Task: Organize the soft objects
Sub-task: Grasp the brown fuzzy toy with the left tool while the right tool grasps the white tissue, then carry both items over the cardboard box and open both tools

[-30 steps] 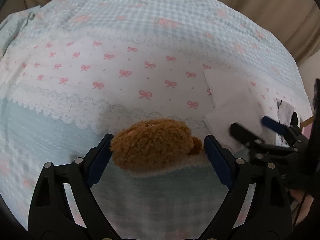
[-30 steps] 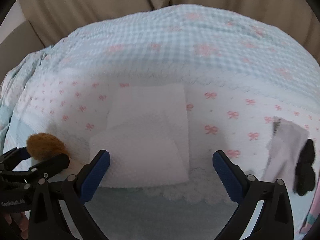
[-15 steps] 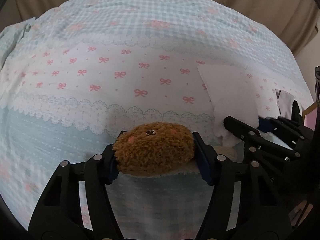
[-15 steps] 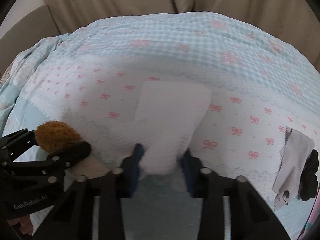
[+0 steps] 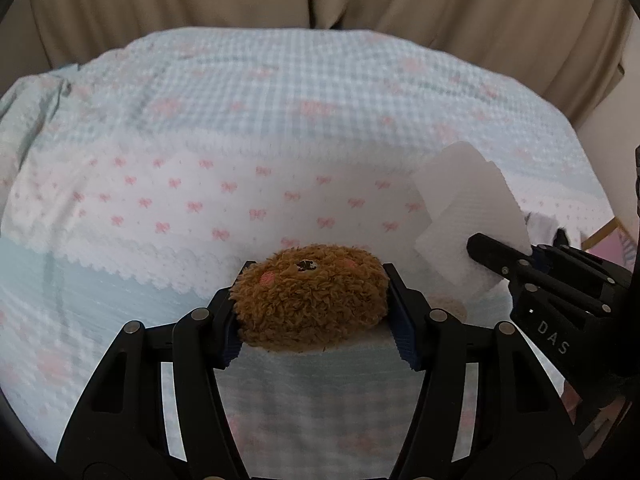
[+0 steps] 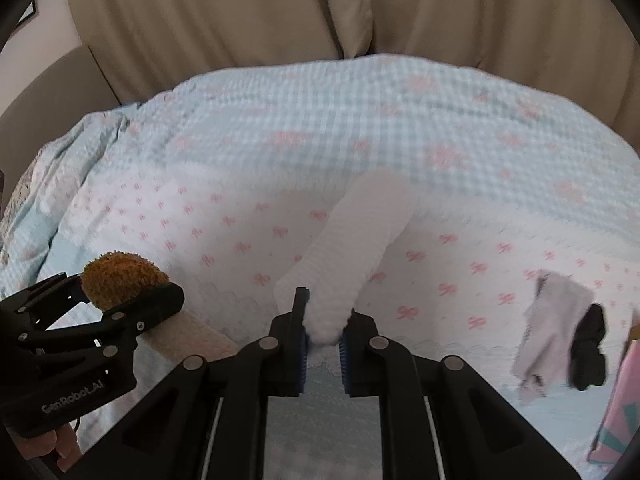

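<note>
My left gripper (image 5: 316, 312) is shut on a brown plush toy (image 5: 310, 306) with pink cheeks and holds it above the bed. The toy also shows at the left of the right wrist view (image 6: 120, 278), with a cream part (image 6: 188, 338) hanging below it. My right gripper (image 6: 323, 350) is shut on a folded white cloth (image 6: 352, 248), lifted off the bedspread and sticking forward. The cloth shows at the right of the left wrist view (image 5: 468, 216), with the right gripper's fingers (image 5: 504, 258) on it.
A blue gingham bedspread with pink bows (image 5: 240, 128) covers the bed. A grey cloth (image 6: 552, 320) and a black soft item (image 6: 590, 352) lie at the right. A pink box edge (image 6: 620, 408) stands at far right. Beige curtains (image 6: 320, 12) hang behind.
Both grippers closed from open: the left on the plush toy, the right on the white cloth. Both have since lifted their objects off the bed.
</note>
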A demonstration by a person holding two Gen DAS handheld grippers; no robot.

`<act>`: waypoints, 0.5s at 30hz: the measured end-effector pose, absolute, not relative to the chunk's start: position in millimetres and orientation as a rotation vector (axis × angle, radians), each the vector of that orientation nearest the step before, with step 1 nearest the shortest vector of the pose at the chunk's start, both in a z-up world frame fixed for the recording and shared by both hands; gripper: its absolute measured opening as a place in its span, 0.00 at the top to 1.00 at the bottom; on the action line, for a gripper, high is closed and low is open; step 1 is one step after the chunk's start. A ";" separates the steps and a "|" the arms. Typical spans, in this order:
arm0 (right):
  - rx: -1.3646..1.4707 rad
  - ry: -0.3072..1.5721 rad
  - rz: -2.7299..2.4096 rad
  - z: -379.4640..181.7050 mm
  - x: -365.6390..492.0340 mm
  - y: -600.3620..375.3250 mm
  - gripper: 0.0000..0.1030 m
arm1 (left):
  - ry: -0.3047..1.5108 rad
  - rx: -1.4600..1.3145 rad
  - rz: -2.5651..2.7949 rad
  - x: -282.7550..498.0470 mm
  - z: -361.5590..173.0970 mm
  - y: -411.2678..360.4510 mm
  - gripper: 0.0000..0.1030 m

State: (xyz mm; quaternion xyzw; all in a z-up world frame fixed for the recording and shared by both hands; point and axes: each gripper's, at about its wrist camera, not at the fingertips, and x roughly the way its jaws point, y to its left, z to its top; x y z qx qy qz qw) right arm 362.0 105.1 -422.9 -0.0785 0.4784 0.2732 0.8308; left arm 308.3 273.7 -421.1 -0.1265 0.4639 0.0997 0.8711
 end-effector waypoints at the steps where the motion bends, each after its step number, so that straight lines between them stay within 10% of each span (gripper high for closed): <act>1: -0.163 1.009 0.576 -415.5 361.7 103.2 0.88 | 0.963 -0.261 0.206 308.1 -412.9 271.7 0.45; 15: -0.071 0.894 0.478 -275.8 338.1 37.9 0.88 | 0.853 -0.222 0.143 303.1 -279.8 221.7 0.45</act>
